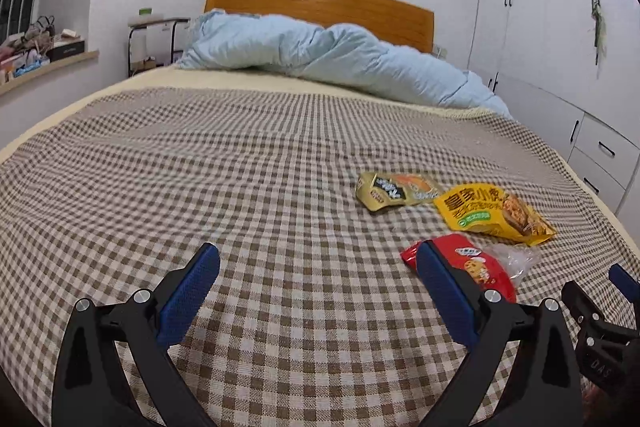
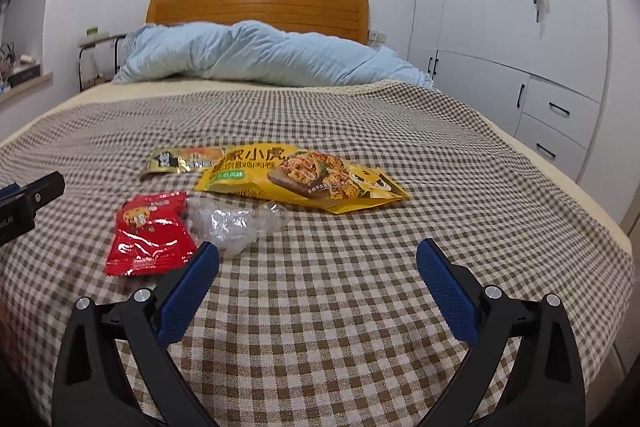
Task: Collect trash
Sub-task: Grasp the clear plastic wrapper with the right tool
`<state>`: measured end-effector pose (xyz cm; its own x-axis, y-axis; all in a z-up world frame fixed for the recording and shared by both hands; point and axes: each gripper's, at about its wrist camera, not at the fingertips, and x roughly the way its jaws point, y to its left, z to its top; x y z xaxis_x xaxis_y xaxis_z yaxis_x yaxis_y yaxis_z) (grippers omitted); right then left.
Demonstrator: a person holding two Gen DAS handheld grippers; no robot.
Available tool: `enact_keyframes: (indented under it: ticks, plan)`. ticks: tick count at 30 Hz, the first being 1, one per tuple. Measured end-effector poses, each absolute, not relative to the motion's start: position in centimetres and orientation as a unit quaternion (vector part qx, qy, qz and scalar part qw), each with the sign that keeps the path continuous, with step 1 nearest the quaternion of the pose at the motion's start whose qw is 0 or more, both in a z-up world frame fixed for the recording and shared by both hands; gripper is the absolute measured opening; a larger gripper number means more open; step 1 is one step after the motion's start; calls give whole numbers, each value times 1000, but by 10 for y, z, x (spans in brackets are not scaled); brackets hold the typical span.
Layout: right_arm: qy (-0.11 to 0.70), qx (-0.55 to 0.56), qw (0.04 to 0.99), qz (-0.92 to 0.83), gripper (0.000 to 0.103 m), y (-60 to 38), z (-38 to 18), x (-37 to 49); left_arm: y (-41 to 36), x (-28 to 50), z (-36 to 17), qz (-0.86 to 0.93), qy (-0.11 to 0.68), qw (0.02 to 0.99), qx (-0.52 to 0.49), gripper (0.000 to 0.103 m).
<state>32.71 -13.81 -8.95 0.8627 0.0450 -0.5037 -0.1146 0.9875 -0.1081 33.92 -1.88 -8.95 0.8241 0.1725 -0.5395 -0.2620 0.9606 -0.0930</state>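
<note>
Four wrappers lie together on the brown-checked bed cover (image 2: pixel 360 307): a red glossy snack packet (image 2: pixel 150 233), a crumpled clear plastic film (image 2: pixel 236 223), a big yellow snack bag (image 2: pixel 304 179) and a gold-black sachet (image 2: pixel 176 161). The right gripper (image 2: pixel 318 269) has its fingers spread wide and empty, the film just beyond the left fingertip. The left gripper (image 1: pixel 318 269) is likewise wide and empty, its right finger overlapping the red packet; open cover lies to the left.

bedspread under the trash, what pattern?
Brown-and-cream gingham check on the bedspread, with a plain cream border. Clearest in the right wrist view.

A big bed (image 2: pixel 360 307) has a checked cover. On it lie a blue blanket (image 2: pixel 256 55), a yellow bag (image 2: pixel 304 179), a gold wrapper (image 2: pixel 176 161), a red packet (image 2: pixel 150 233) and some clear plastic (image 2: pixel 236 225).
</note>
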Motion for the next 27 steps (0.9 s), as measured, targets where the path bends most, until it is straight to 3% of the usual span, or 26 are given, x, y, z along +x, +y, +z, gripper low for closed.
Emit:
enact_keyframes:
  ticks: [7,18,25,26,27]
  plan:
    - [261,-96,960,31,95,-129,-93,326,-17,364,-101,75,332,936,-84,95]
    - [302,-126,942,71,95,-104,-81,365,-18,362,-96,63,303,947,-92,95]
    - [364,-121,922,58,95,-76,-102,406,-19,362,-95,63,301,947,-93,95]
    - [378,-120,917,51,94,-76,-107,410,-18,362,-95,63,301,947,-95,95]
    - [384,-113,915,49,85,-79,-108,413,-17,362,-95,63,301,947,-95,95]
